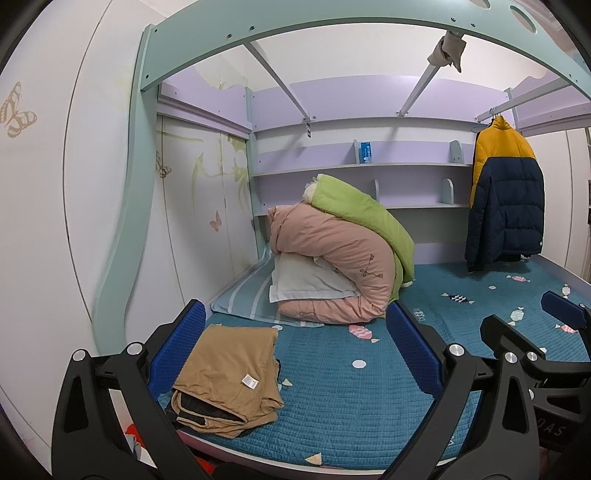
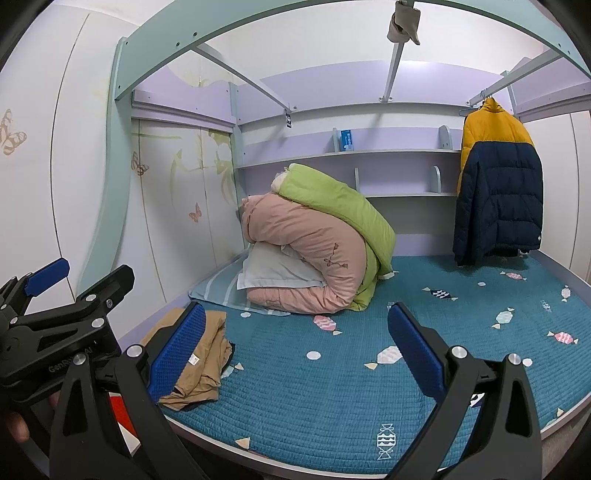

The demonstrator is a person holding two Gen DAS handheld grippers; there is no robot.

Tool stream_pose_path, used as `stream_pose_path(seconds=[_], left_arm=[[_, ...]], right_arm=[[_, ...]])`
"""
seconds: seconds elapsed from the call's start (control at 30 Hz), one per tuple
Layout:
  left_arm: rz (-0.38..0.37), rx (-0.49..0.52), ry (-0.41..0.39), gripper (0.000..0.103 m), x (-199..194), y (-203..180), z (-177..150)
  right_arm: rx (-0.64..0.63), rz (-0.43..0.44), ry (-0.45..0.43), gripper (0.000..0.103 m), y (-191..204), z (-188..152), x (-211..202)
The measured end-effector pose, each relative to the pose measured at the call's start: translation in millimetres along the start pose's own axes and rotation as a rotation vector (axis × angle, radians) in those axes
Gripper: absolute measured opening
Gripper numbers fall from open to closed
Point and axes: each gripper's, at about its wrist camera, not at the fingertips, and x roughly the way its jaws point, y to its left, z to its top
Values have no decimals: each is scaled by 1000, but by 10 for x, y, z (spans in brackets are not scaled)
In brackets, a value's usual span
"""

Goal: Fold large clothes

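Observation:
A tan garment [image 1: 229, 376] lies folded in a compact stack on the teal bedspread [image 1: 351, 406] near the bed's front left corner, a white label showing on top. My left gripper [image 1: 295, 354] is open and empty, held above the bed with the stack just inside its left finger. My right gripper [image 2: 295, 354] is open and empty to the right of the stack [image 2: 199, 362], which its left finger partly hides. The right gripper also shows at the right edge of the left wrist view [image 1: 535, 332]. The left gripper shows at the left of the right wrist view [image 2: 55, 295].
A rolled pink and green duvet [image 1: 340, 251] with a white pillow sits at the back middle of the bed. A yellow and navy puffer jacket [image 1: 506, 195] hangs at the back right. Shelves line the back wall. A bunk frame [image 1: 295, 33] arches overhead.

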Motion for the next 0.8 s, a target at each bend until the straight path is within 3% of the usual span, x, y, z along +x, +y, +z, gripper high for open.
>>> stream_pose_path(seconds=[0.8], left_arm=[[0, 0, 5, 98, 11, 29, -10]], right_arm=[[3, 0, 4, 95, 7, -23, -4]])
